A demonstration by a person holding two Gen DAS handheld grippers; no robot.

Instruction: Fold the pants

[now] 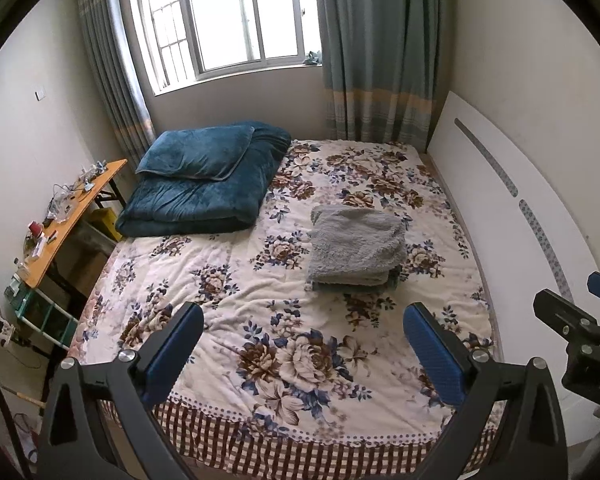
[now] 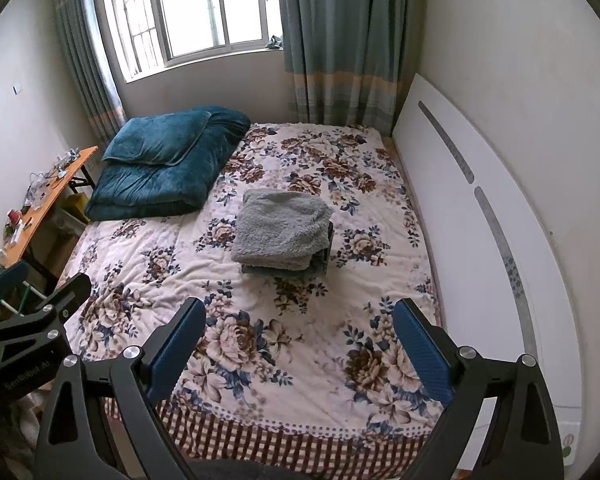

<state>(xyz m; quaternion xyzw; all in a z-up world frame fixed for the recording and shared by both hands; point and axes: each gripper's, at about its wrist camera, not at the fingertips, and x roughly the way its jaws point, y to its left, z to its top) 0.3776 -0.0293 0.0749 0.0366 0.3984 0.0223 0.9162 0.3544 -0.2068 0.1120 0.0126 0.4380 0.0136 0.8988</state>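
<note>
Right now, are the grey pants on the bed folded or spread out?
Folded: the grey pants lie as a compact stack with layered edges on the bed.

Right wrist view, 8 o'clock: left gripper body carries white lettering, reads roughly "ZenRobot AI", blurred. Left wrist view, 4 o'clock: right gripper body shows "DA", rest cut off. Nothing else legible.

Both wrist cameras looked down from above the foot of the bed, facing the window, well back from the bedding. The left gripper and right gripper each framed its own view, jaws spread. The two views shared the whole bed, the folded grey stack ahead and the headboard to the right.
</note>
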